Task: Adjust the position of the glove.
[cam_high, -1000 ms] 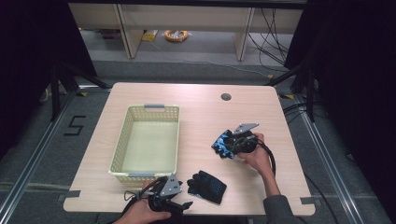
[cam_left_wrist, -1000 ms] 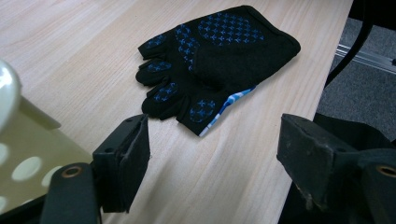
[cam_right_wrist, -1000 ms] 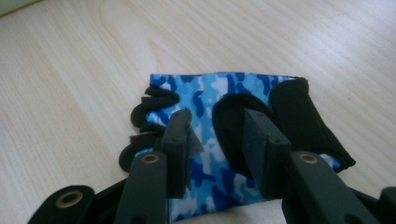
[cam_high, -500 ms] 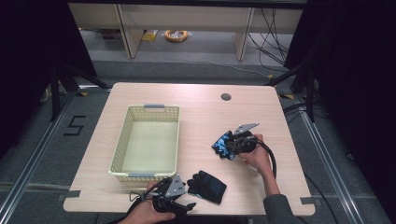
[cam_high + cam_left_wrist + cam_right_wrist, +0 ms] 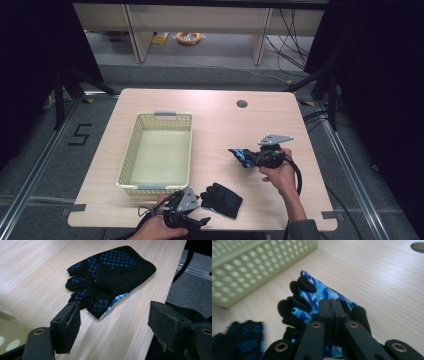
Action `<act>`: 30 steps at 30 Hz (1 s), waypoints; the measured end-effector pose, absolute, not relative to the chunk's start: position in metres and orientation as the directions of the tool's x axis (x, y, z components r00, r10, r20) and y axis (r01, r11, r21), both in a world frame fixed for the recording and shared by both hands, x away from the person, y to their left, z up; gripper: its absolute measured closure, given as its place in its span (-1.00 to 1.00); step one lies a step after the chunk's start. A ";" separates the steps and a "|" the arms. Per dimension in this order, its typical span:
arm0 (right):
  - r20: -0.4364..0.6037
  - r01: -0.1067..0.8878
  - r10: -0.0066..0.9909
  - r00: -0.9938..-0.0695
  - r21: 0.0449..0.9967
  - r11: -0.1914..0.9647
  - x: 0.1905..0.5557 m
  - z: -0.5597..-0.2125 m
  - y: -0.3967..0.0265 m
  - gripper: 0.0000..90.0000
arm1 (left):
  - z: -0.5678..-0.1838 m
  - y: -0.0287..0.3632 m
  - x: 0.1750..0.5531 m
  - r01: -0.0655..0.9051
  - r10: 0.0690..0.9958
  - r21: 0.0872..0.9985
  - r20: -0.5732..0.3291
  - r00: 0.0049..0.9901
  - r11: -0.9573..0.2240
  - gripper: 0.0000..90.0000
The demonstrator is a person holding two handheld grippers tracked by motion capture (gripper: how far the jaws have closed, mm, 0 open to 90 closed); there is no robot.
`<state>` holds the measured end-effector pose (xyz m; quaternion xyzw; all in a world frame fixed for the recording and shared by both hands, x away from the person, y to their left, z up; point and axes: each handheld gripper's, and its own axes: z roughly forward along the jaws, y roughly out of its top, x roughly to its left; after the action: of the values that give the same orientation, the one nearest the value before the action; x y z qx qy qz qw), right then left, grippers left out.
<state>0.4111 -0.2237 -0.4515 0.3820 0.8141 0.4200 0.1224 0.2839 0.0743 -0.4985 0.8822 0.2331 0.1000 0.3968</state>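
Observation:
A blue camouflage glove (image 5: 241, 155) (image 5: 310, 298) hangs bunched just above the table, right of centre. My right gripper (image 5: 248, 159) (image 5: 332, 305) is shut on it; its jaws have just been closing, with the cloth pinched between them. A black glove with blue dots (image 5: 221, 199) (image 5: 110, 277) lies flat near the table's front edge. My left gripper (image 5: 201, 214) (image 5: 115, 312) rests just short of that glove, its jaws open and holding nothing.
A pale yellow perforated basket (image 5: 131, 150) (image 5: 249, 267) stands on the left half of the table with nothing in it. A round cable hole (image 5: 242, 104) sits near the far edge. The table's front edge runs close by the black glove.
The right gripper has shut on the blue glove and raised it a little, drifting toward the near right. The left gripper and the black glove have stayed put.

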 end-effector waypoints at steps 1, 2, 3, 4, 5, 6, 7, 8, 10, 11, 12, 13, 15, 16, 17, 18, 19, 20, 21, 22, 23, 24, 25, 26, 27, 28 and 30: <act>0.119 0.492 0.710 -0.694 0.798 0.348 0.403 -0.447 -0.224 0.99 | -0.498 0.075 0.283 0.339 0.486 0.744 -0.022 0.874 -0.576 -0.44; 0.162 0.529 0.719 -0.676 0.786 0.320 0.395 -0.444 -0.221 0.99 | -0.498 0.076 0.282 0.342 0.497 0.746 -0.017 0.868 -0.571 -0.44; 0.176 0.527 0.721 -0.670 0.797 0.295 0.384 -0.440 -0.220 1.00 | -0.498 0.077 0.282 0.341 0.499 0.742 -0.010 0.867 -0.577 -0.44; 0.188 0.519 0.712 -0.676 0.808 0.279 0.378 -0.440 -0.218 1.00 | -0.498 0.076 0.281 0.351 0.497 0.750 -0.035 0.867 -0.560 -0.44; 0.191 0.517 0.711 -0.676 0.811 0.275 0.370 -0.438 -0.217 1.00 | -0.497 0.078 0.281 0.339 0.495 0.745 -0.013 0.869 -0.575 -0.44; 0.191 0.515 0.719 -0.669 0.816 0.263 0.361 -0.437 -0.216 1.00 | -0.497 0.079 0.281 0.336 0.496 0.744 -0.007 0.868 -0.578 -0.44; 0.215 0.520 0.715 -0.666 0.821 0.237 0.352 -0.437 -0.212 1.00 | -0.496 0.080 0.280 0.337 0.497 0.747 -0.011 0.868 -0.573 -0.44; 0.220 0.520 0.715 -0.663 0.823 0.229 0.344 -0.437 -0.210 0.99 | -0.496 0.081 0.279 0.343 0.497 0.751 -0.023 0.867 -0.565 -0.44; 0.255 0.535 0.717 -0.648 0.823 0.190 0.329 -0.438 -0.206 1.00 | -0.495 0.082 0.278 0.341 0.506 0.751 -0.012 0.863 -0.565 -0.44; 0.244 0.521 0.717 -0.653 0.832 0.192 0.325 -0.439 -0.205 1.00 | -0.493 0.084 0.279 0.324 0.490 0.750 0.000 0.872 -0.577 -0.44; 0.246 0.521 0.715 -0.654 0.832 0.190 0.320 -0.441 -0.204 1.00 | -0.493 0.084 0.278 0.336 0.505 0.754 -0.007 0.863 -0.565 -0.44; 0.251 0.532 0.721 -0.646 0.825 0.189 0.316 -0.442 -0.202 0.99 | -0.492 0.085 0.277 0.328 0.499 0.754 0.000 0.867 -0.569 -0.44; 0.272 0.541 0.724 -0.634 0.825 0.165 0.308 -0.446 -0.199 0.99 | -0.491 0.085 0.274 0.344 0.511 0.767 -0.026 0.859 -0.541 -0.44; 0.247 0.527 0.727 -0.641 0.830 0.182 0.307 -0.448 -0.199 0.99 | -0.490 0.086 0.274 0.333 0.505 0.763 -0.009 0.863 -0.554 -0.44; 0.273 0.540 0.724 -0.633 0.826 0.161 0.302 -0.449 -0.197 0.99 | -0.489 0.086 0.273 0.333 0.503 0.766 -0.015 0.864 -0.550 -0.44; 0.270 0.542 0.733 -0.624 0.825 0.158 0.300 -0.449 -0.196 0.99 | -0.488 0.086 0.272 0.329 0.501 0.772 -0.016 0.865 -0.544 -0.44; 0.265 0.541 0.734 -0.625 0.825 0.163 0.296 -0.451 -0.196 0.99 | -0.487 0.086 0.271 0.323 0.503 0.779 -0.011 0.864 -0.537 -0.44; 0.265 0.541 0.734 -0.625 0.825 0.163 0.296 -0.451 -0.196 0.99 | -0.486 0.086 0.270 0.327 0.504 0.777 -0.014 0.863 -0.538 -0.44; 0.260 0.543 0.743 -0.617 0.824 0.163 0.293 -0.451 -0.196 1.00 | -0.486 0.085 0.269 0.320 0.503 0.787 -0.014 0.864 -0.527 -0.44; 0.247 0.531 0.737 -0.630 0.829 0.176 0.293 -0.453 -0.195 0.99 | -0.485 0.084 0.267 0.334 0.505 0.786 -0.032 0.863 -0.520 -0.44; 0.264 0.547 0.745 -0.613 0.822 0.160 0.290 -0.454 -0.193 0.99 | -0.483 0.085 0.269 0.299 0.486 0.778 0.008 0.874 -0.553 -0.44; 0.241 0.533 0.747 -0.619 0.828 0.175 0.289 -0.454 -0.192 0.99 | -0.484 0.081 0.266 0.331 0.506 0.791 -0.032 0.862 -0.515 -0.44; 0.218 0.522 0.750 -0.625 0.830 0.194 0.289 -0.455 -0.190 0.99 | -0.483 0.082 0.267 0.312 0.491 0.785 -0.011 0.871 -0.535 -0.44; 0.254 0.558 0.758 -0.601 0.812 0.171 0.283 -0.454 -0.186 0.99 | -0.483 0.082 0.267 0.309 0.491 0.778 -0.001 0.871 -0.547 -0.44; 0.206 0.525 0.754 -0.623 0.826 0.208 0.284 -0.455 -0.184 0.99 | -0.484 0.081 0.265 0.320 0.498 0.786 -0.019 0.867 -0.528 -0.44; 0.173 0.506 0.760 -0.626 0.832 0.227 0.283 -0.458 -0.179 0.99 | -0.484 0.080 0.265 0.316 0.496 0.791 -0.018 0.868 -0.524 -0.44; 0.180 0.512 0.753 -0.633 0.827 0.232 0.282 -0.458 -0.177 0.99 | -0.484 0.080 0.264 0.317 0.487 0.786 -0.024 0.873 -0.531 -0.44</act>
<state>0.2819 -0.1765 -0.4579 0.4085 0.7743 0.4657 0.1294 0.2645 0.0796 -0.4838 0.8691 0.2313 0.0997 0.4257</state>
